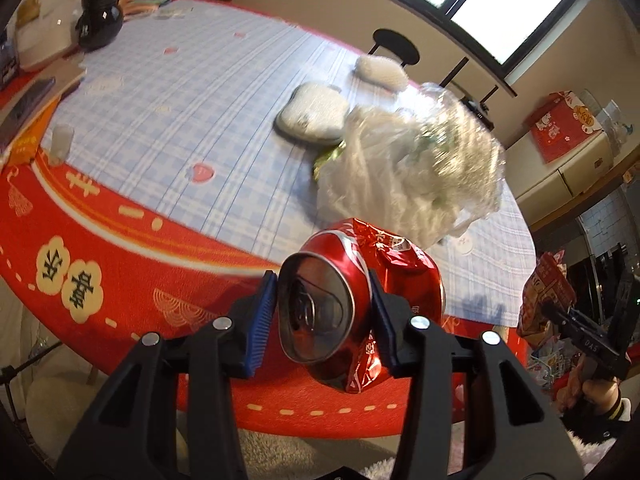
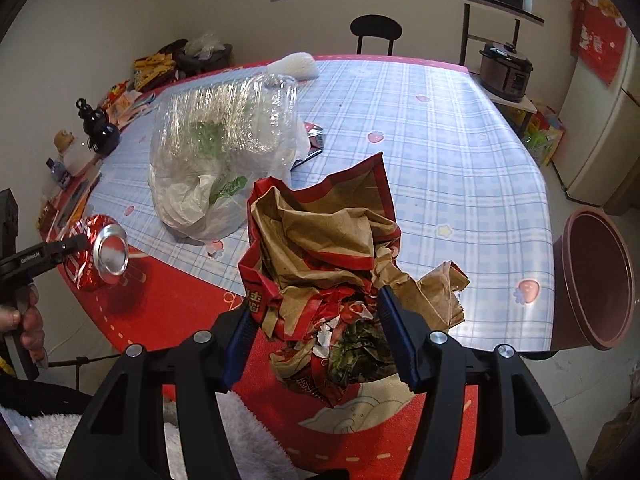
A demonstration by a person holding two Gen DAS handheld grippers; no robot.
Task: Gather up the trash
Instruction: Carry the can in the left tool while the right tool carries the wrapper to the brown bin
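My left gripper (image 1: 324,312) is shut on a crushed red soda can (image 1: 352,300), held above the table's red front edge; the same can (image 2: 100,254) shows at the left of the right wrist view. My right gripper (image 2: 316,332) is shut on a crumpled red and brown paper bag (image 2: 324,240) with scraps inside, raised over the table edge; the bag (image 1: 542,300) also appears at the right of the left wrist view. A clear plastic bag (image 2: 216,152) stuffed with white and green waste stands on the blue checked tablecloth (image 2: 440,152) behind both.
A brown round bin (image 2: 600,280) stands at the table's right side. A foil wrapper (image 2: 314,140) lies behind the plastic bag. White foam pads (image 1: 316,114), a black gourd bottle (image 1: 100,20) and clutter sit farther back. A black chair (image 2: 376,32) and a cooker (image 2: 506,72) stand beyond.
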